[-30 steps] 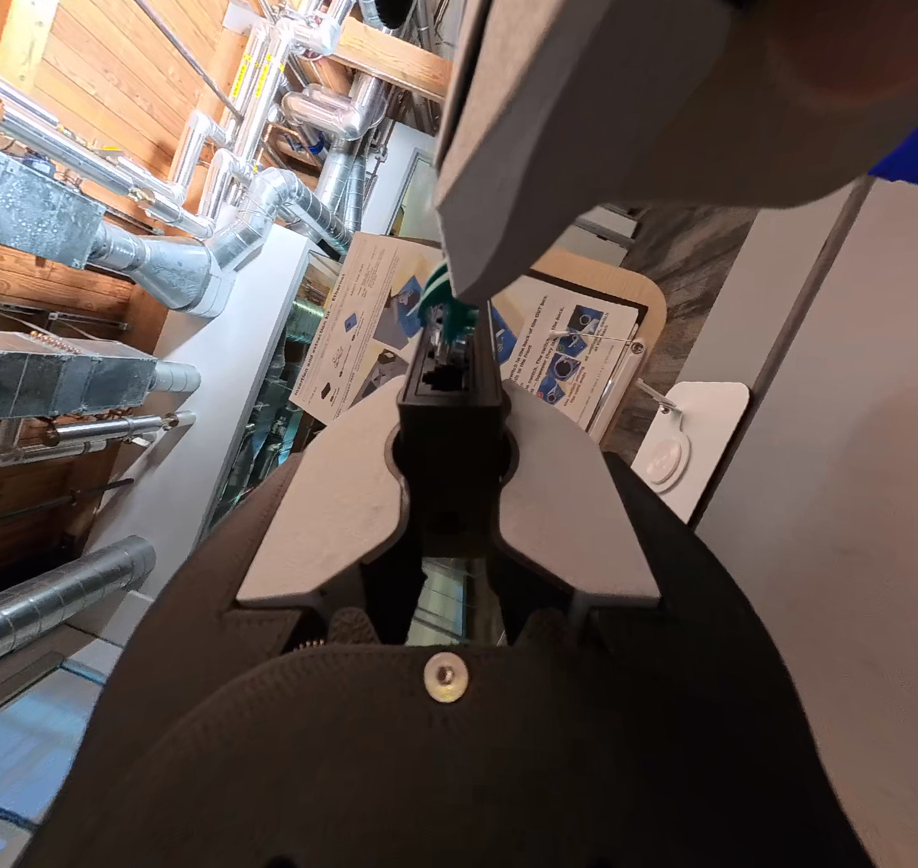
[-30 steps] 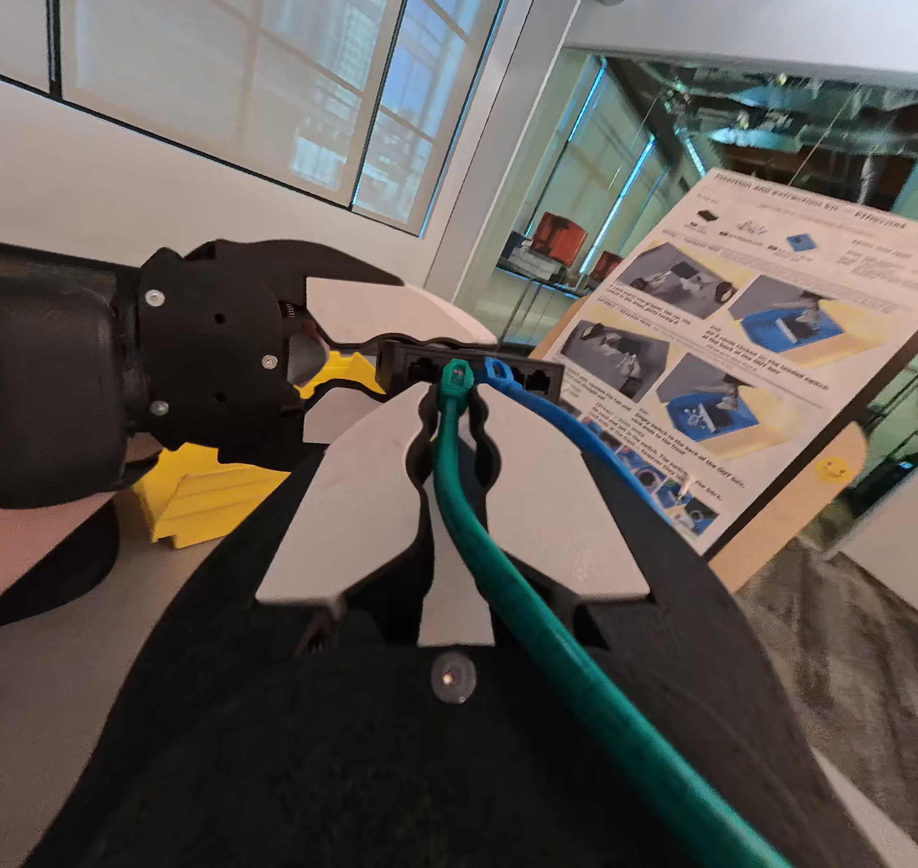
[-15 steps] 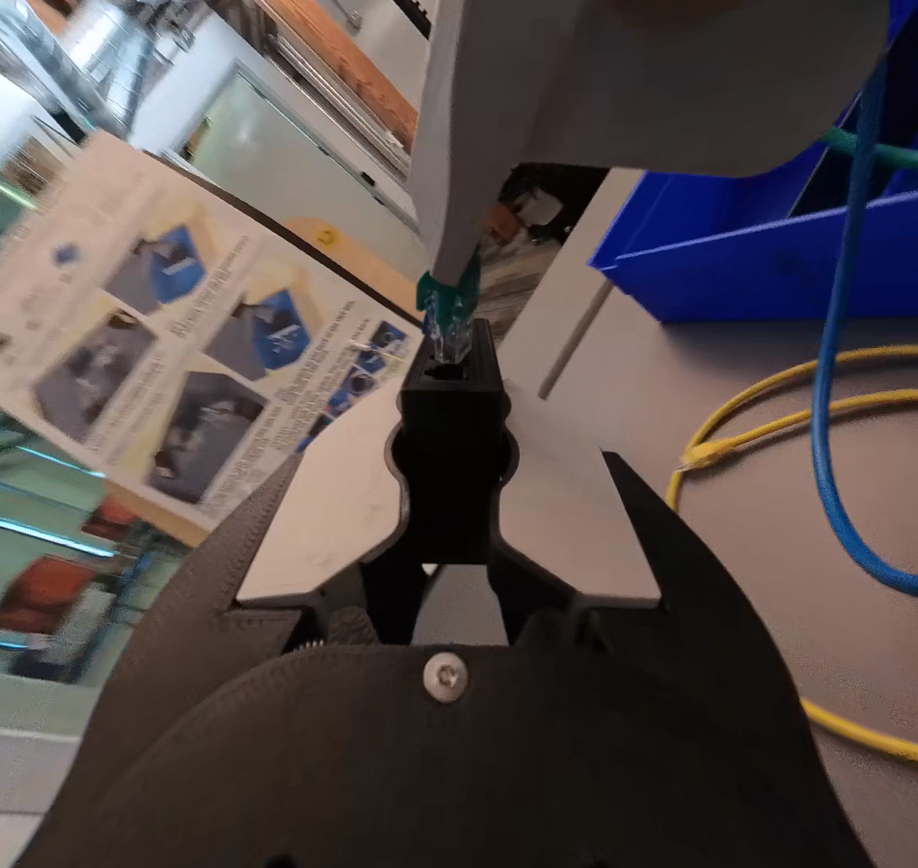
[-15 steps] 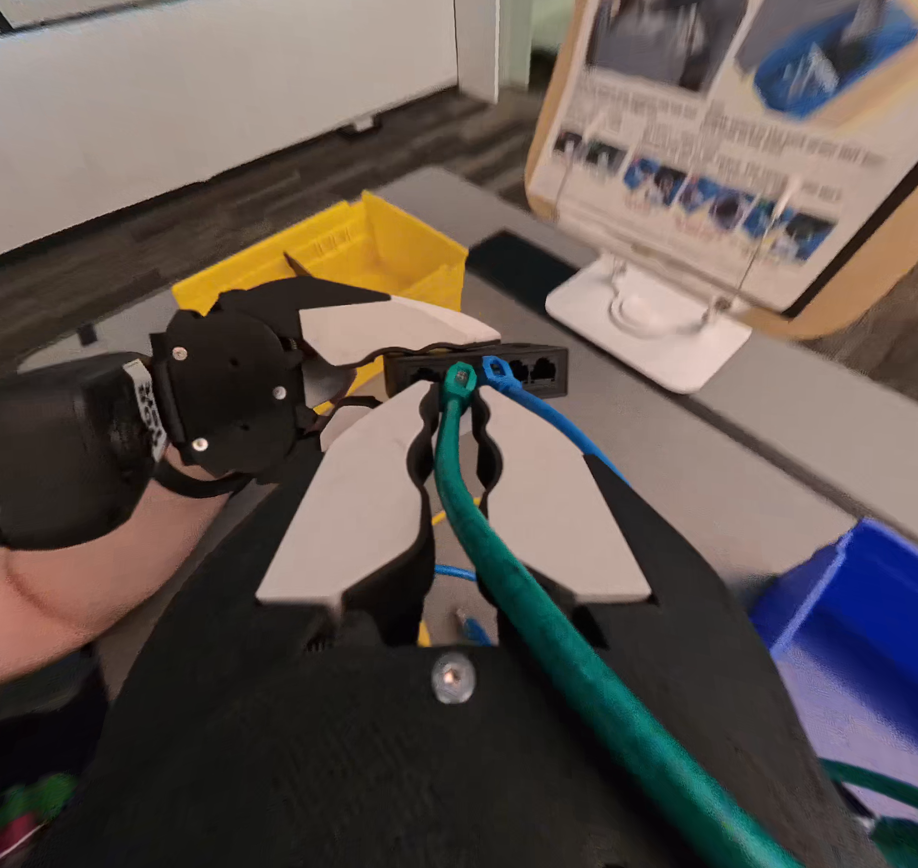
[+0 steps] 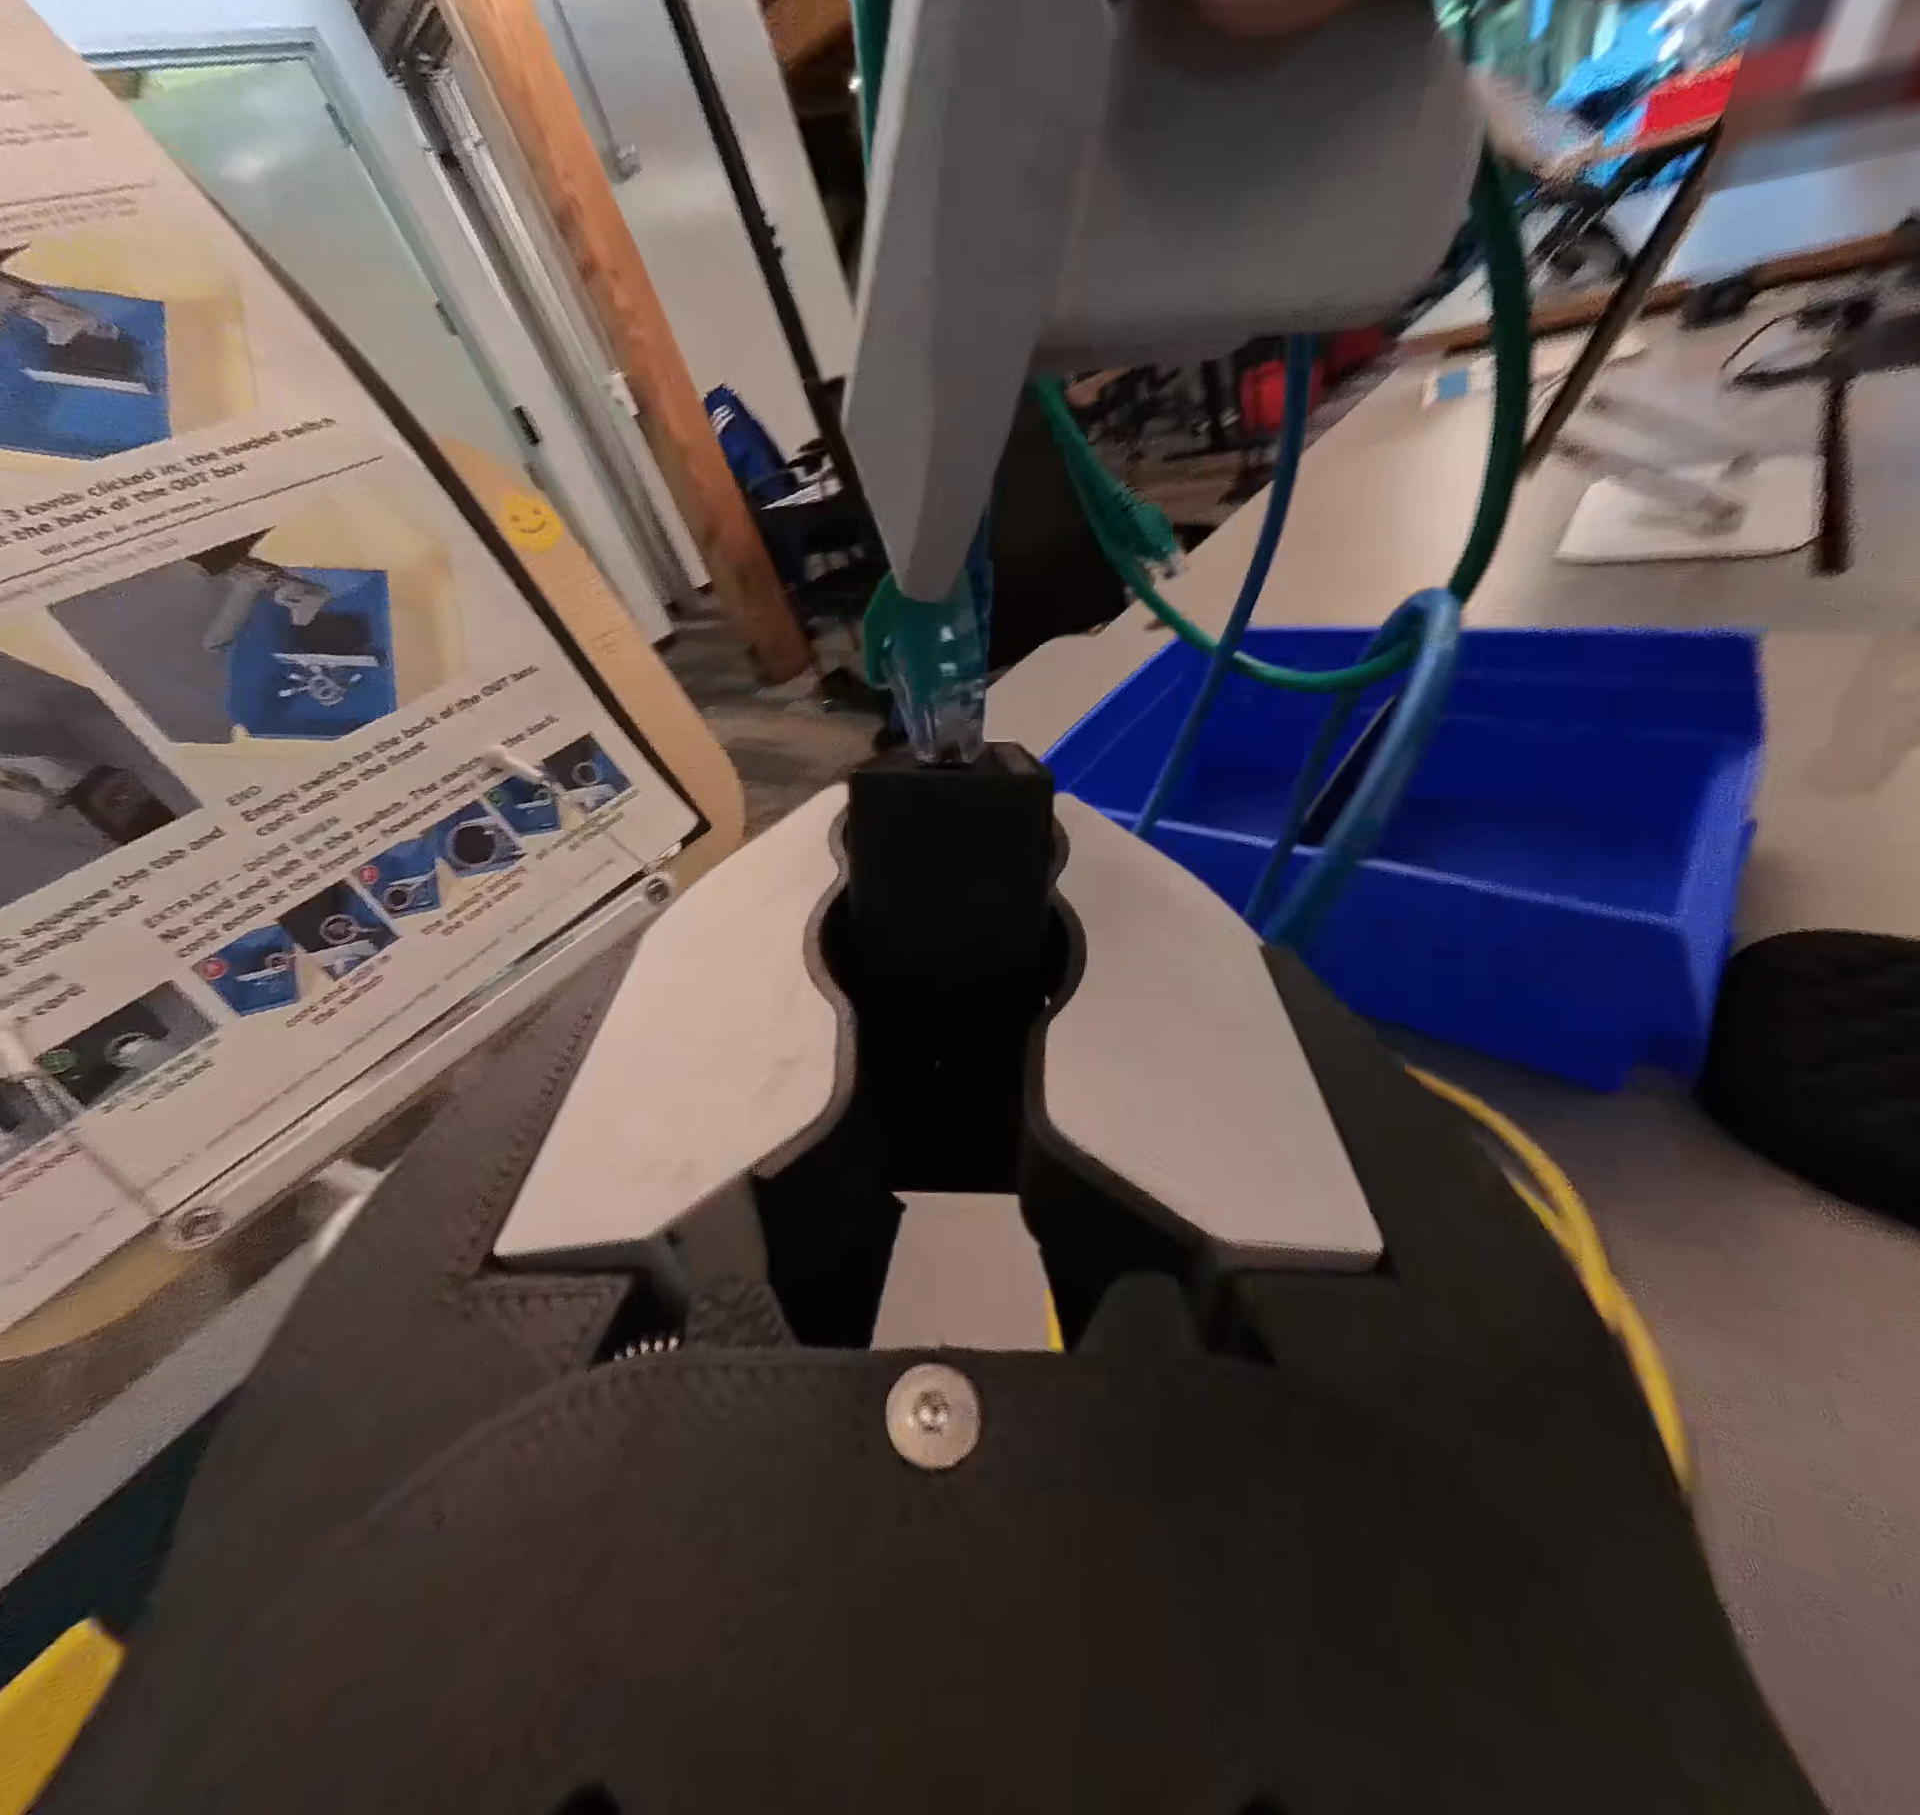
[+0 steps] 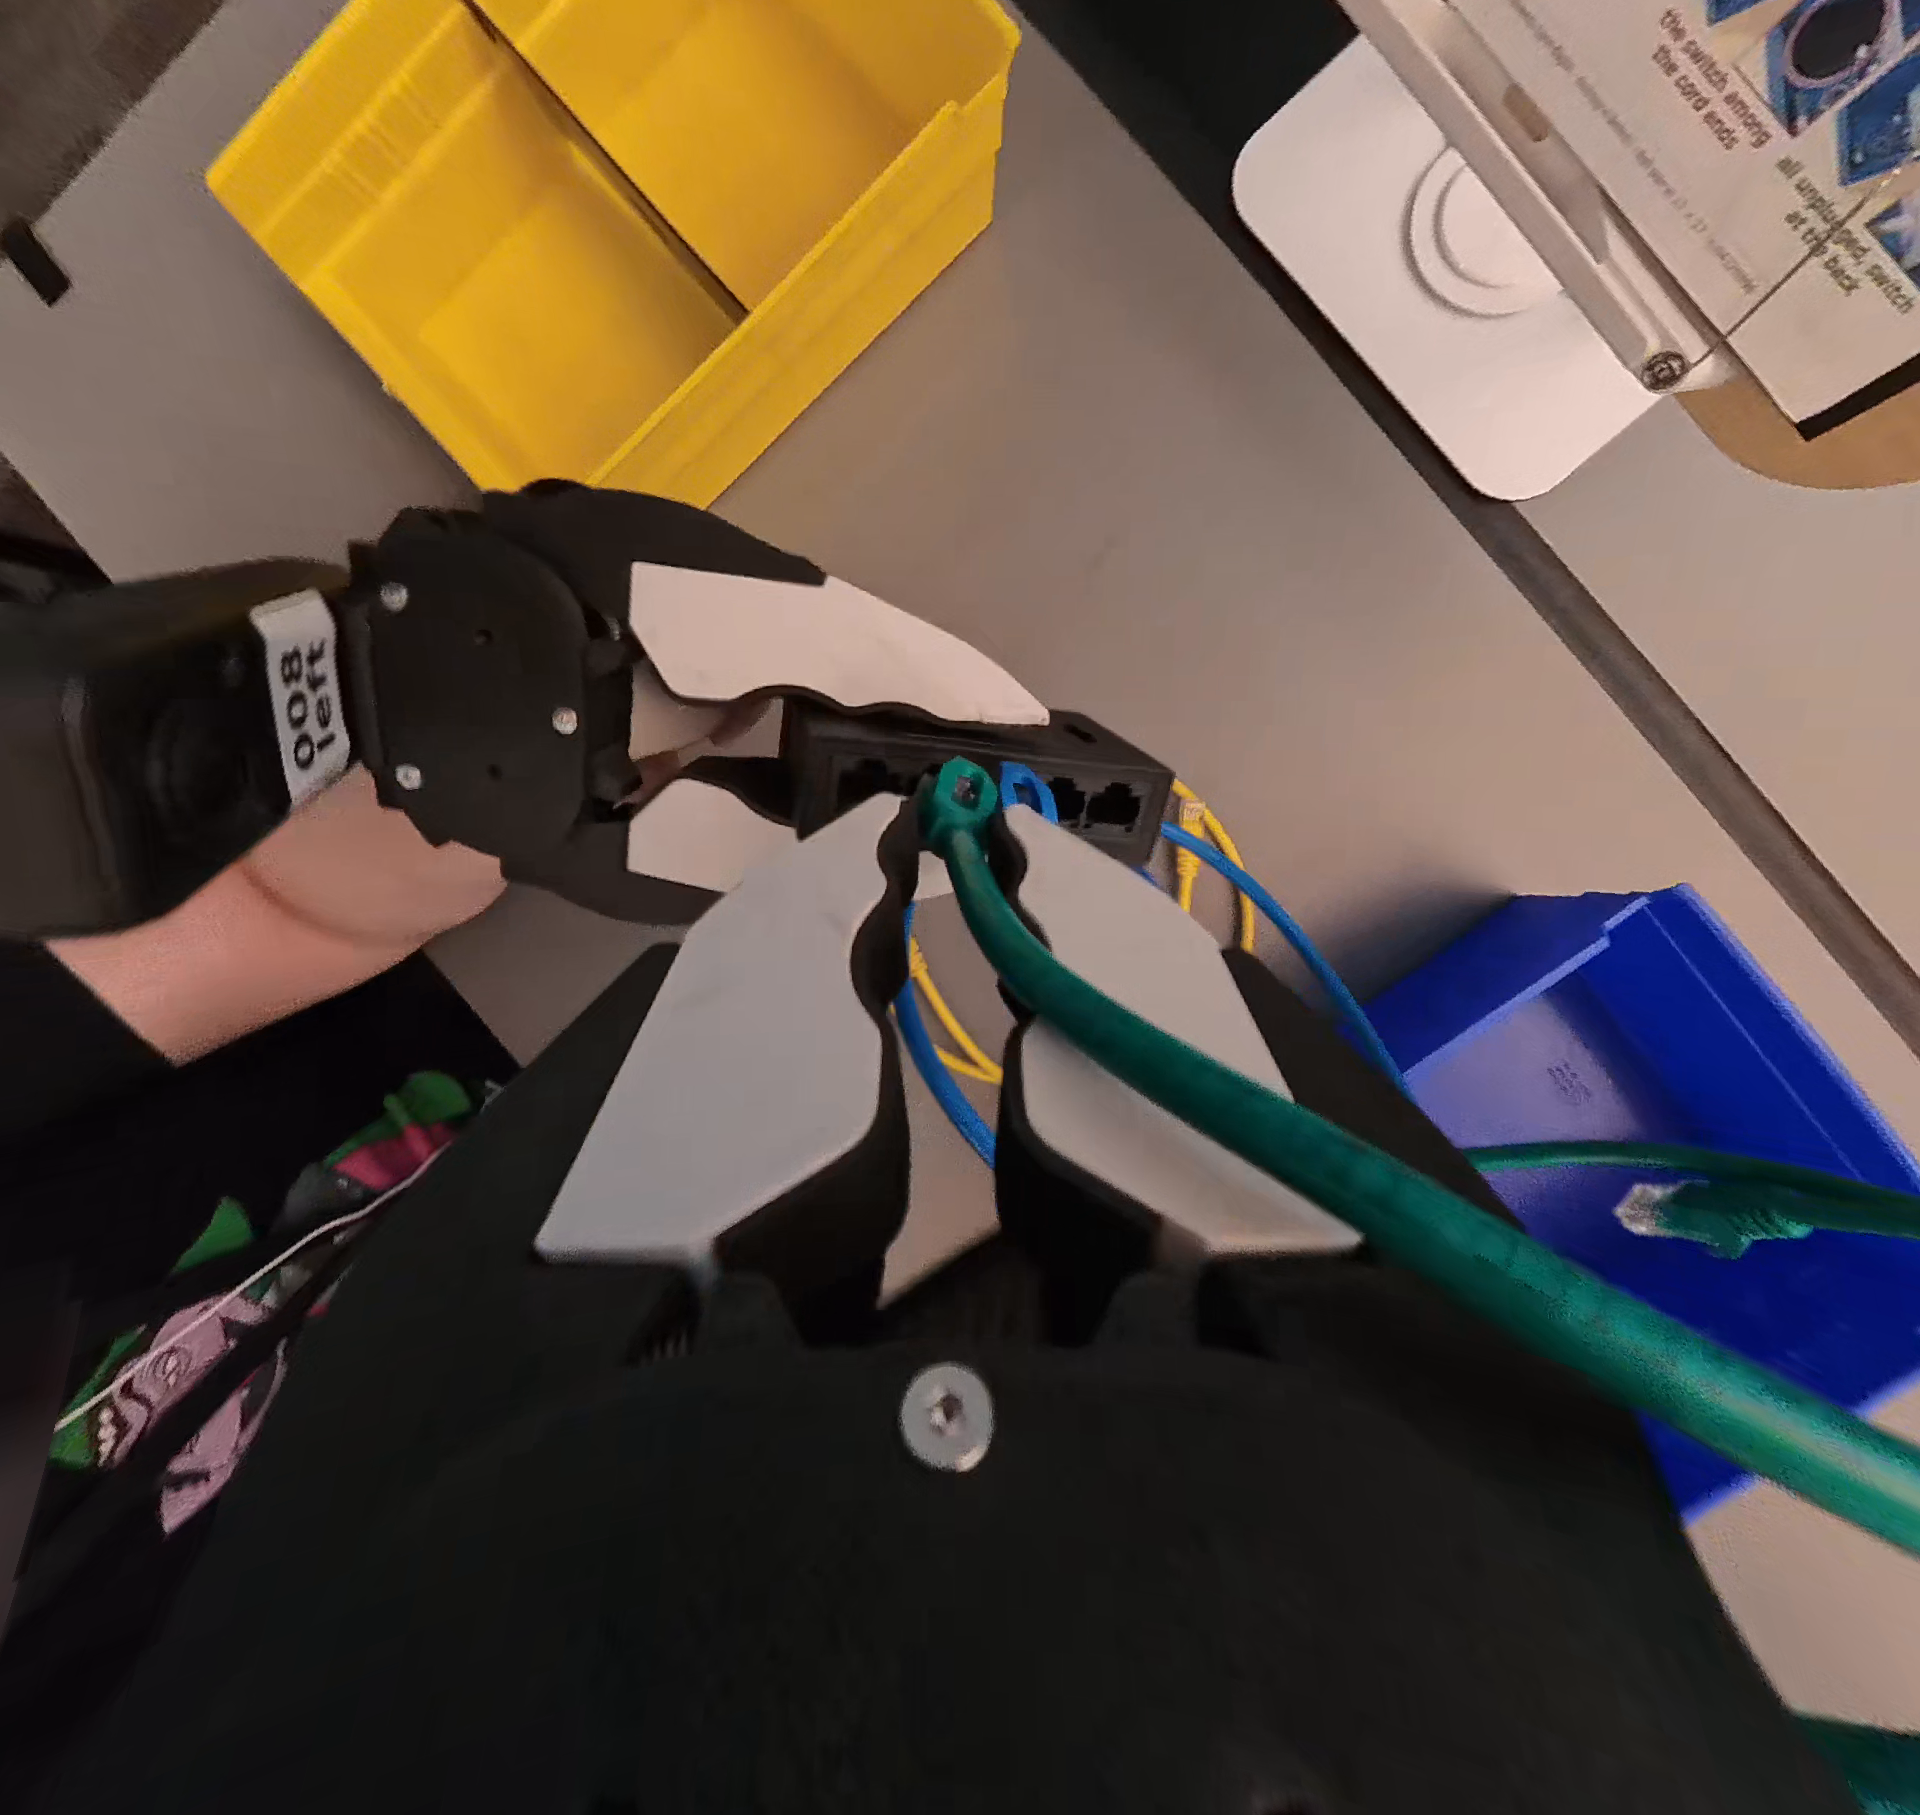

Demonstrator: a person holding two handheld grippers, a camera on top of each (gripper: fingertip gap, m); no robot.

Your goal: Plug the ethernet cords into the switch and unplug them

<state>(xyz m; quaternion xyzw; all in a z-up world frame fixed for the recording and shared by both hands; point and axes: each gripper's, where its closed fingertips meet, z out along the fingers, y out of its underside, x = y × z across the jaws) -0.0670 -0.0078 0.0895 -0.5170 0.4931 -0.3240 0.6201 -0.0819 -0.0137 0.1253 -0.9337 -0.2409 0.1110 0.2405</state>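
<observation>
My left gripper is shut on the black ethernet switch and holds it in the air; it also shows in the right wrist view gripping the switch from the left. My right gripper is shut on the green cord just behind its plug, which sits at a port on the switch face. In the left wrist view the green plug meets the switch's top end under the right gripper's finger. A blue cord is plugged in beside it.
A yellow bin stands beyond the switch. A blue bin lies at right, with the green cord's free plug over it. A yellow cord lies on the grey table. An instruction board on a white stand stands behind. There is about 4 centimetres between the tips of the two grippers.
Both grippers have swung together, holding switch and green cord, from facing up at the ceiling and windows to facing down at the table and bins. The grips have not changed.
</observation>
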